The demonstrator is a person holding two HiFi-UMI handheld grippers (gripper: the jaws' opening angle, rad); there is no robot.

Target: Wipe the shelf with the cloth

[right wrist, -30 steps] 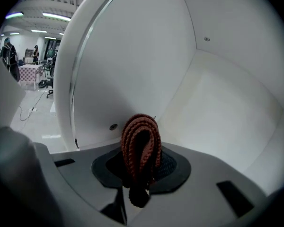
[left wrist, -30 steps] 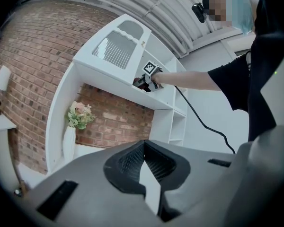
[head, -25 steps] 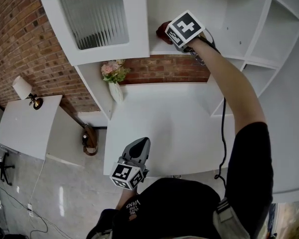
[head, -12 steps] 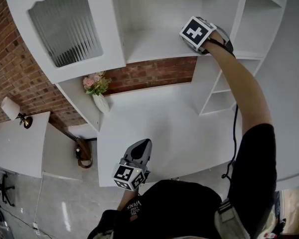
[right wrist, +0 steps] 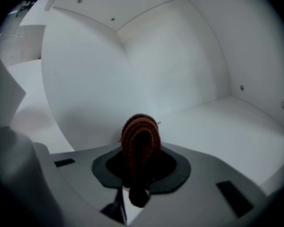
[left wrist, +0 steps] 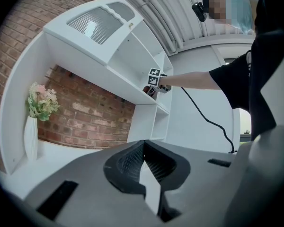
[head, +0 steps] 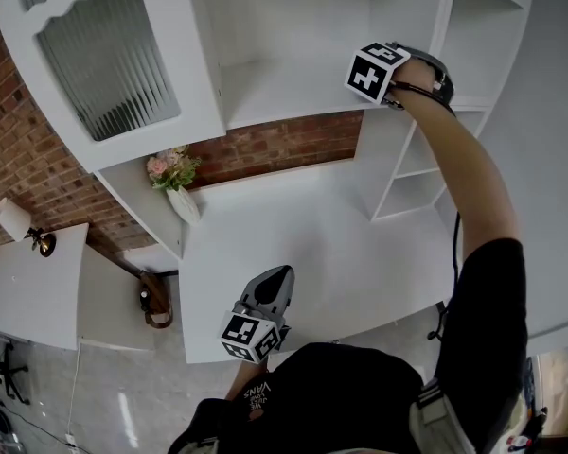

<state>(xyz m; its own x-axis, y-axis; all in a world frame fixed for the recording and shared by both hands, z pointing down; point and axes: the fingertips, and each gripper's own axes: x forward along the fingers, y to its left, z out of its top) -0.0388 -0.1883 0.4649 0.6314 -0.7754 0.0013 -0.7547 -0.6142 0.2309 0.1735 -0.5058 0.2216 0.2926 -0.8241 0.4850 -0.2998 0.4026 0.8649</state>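
Since the cloth (right wrist: pixel 141 136) juts only a short way past the right tool (right wrist: pixel 139 174), which is clamped tight on a rolled reddish-brown fold of it, the main risk is hard jaw meeting paint. Too steep an angle would scrape the shelf (right wrist: pixel 217 126) rather than wipe it. Drag could also tug the fold loose. Cannot tell whether the cloth touches the board now; if it rides above, the pass cleans nothing. The arm is at full upward reach, close to the compartment's right upright, so a knock is possible there. The cable (head: pixel 452 253) hangs slack along the arm.

Left tool (left wrist: pixel 143 157): jaws closed together, nothing between them, held low over the worktop (head: pixel 303 235).

Surface: smooth white board, matt, bare. Room: brick wall (head: pixel 284 145) behind the unit, flower vase (head: pixel 175 183) at the worktop's left, ribbed-glass door (head: pixel 104 55) above.
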